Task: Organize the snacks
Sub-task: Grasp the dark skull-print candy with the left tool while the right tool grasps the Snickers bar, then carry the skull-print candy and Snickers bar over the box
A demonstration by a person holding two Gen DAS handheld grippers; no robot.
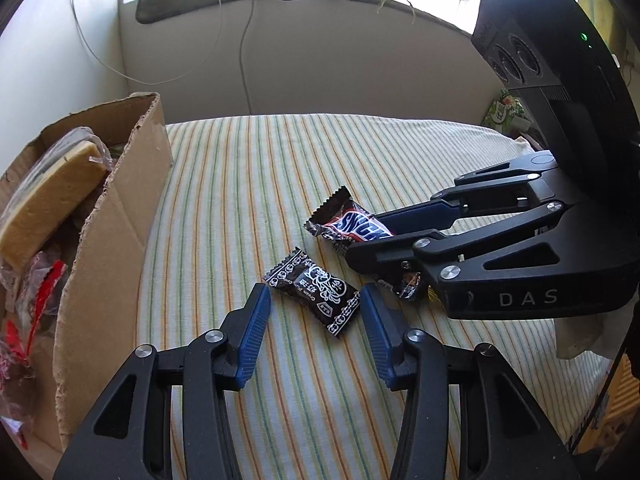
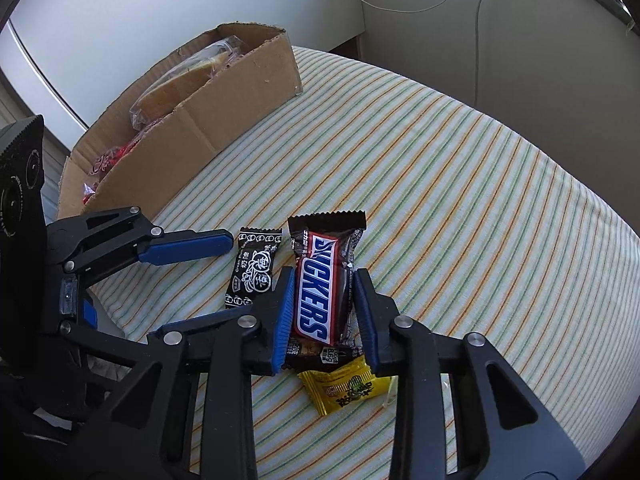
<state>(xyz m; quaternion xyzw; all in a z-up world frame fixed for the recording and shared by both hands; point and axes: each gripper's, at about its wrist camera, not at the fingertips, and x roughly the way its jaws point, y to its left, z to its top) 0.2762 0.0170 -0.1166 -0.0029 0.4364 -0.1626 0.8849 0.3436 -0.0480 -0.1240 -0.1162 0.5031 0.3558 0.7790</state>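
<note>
A Snickers bar (image 2: 320, 280) lies on the striped cloth (image 2: 460, 200). My right gripper (image 2: 325, 282) straddles it, its blue pads close to both sides; whether they press it I cannot tell. The bar also shows in the left wrist view (image 1: 352, 226), under the right gripper (image 1: 362, 246). A small black candy packet (image 1: 314, 294) lies between the open fingers of my left gripper (image 1: 316, 300); it also shows in the right wrist view (image 2: 254, 266), with the left gripper (image 2: 208, 276) around it. A yellow packet (image 2: 346, 388) lies just behind the Snickers.
An open cardboard box (image 1: 116, 216) with wrapped cake and red packets stands at the left; it also shows in the right wrist view (image 2: 200, 120). A green packet (image 1: 504, 112) lies at the far right. Walls and cables are behind the table.
</note>
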